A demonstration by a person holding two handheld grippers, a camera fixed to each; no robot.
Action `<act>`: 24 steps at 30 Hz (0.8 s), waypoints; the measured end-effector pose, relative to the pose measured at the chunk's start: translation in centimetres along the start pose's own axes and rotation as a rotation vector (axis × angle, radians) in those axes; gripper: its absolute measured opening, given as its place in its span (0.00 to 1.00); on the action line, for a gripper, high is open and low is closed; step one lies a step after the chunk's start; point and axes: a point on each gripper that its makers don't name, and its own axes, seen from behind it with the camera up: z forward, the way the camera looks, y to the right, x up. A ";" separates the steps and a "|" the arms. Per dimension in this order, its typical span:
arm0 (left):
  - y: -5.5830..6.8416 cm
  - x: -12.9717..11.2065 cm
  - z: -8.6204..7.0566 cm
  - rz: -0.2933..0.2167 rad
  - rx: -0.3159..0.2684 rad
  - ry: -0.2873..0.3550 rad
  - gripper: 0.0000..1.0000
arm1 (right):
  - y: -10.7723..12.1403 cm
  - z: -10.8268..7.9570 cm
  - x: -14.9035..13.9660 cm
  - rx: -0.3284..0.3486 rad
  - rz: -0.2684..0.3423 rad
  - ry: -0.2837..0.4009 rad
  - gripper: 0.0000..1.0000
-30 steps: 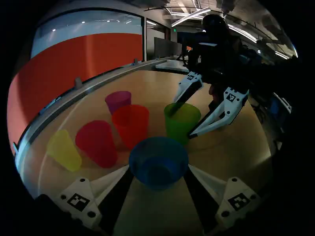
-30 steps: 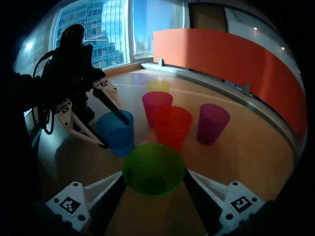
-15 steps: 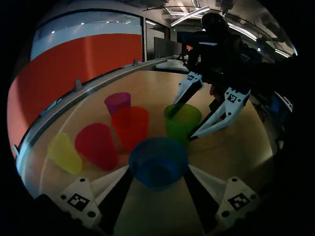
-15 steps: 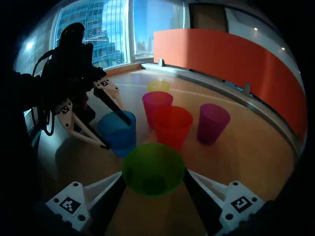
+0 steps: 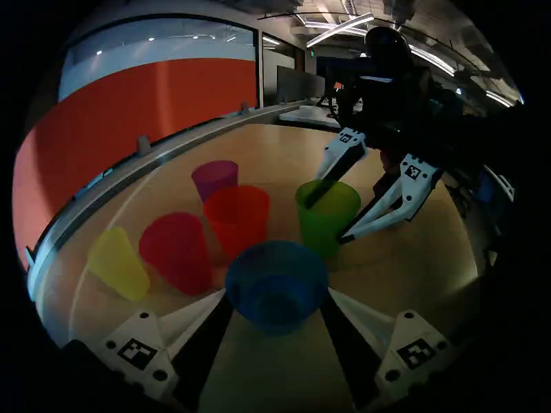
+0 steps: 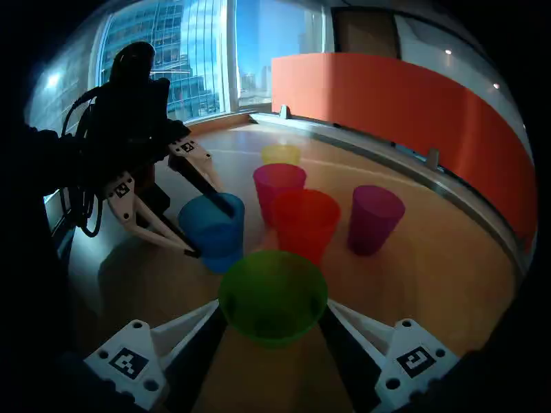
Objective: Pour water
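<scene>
My left gripper (image 5: 275,297) is shut on a blue cup (image 5: 277,279), upright between its white fingers; whether it holds water I cannot tell. My right gripper (image 6: 272,308) is shut on a green cup (image 6: 273,292), also upright. In the left gripper view the right gripper (image 5: 324,221) grips the green cup (image 5: 328,215) just beyond the blue one. In the right gripper view the left gripper (image 6: 213,230) holds the blue cup (image 6: 215,227) to the left, a person's dark form behind it. Both cups stand close together on the wooden table (image 5: 406,261).
Several empty cups stand in a cluster on the table: orange-red (image 5: 237,217), crimson (image 5: 175,251), yellow (image 5: 117,263) and purple (image 5: 215,179). An orange wall panel (image 5: 124,110) runs behind the table's raised edge rail (image 5: 138,162). Windows (image 6: 200,62) lie behind the person.
Both views have shifted slightly, the cups sliding a little to the right in each. Each gripper keeps its hold on its cup.
</scene>
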 end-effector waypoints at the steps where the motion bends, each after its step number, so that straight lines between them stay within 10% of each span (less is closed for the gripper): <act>1: 0.0 0.0 -0.1 0.001 0.002 0.002 0.84 | 0.0 -0.1 0.1 0.000 -0.001 0.000 0.89; 24: -1.6 4.3 -5.9 -0.048 0.121 0.138 0.84 | -1.2 -2.6 5.1 -0.027 -0.029 0.088 0.89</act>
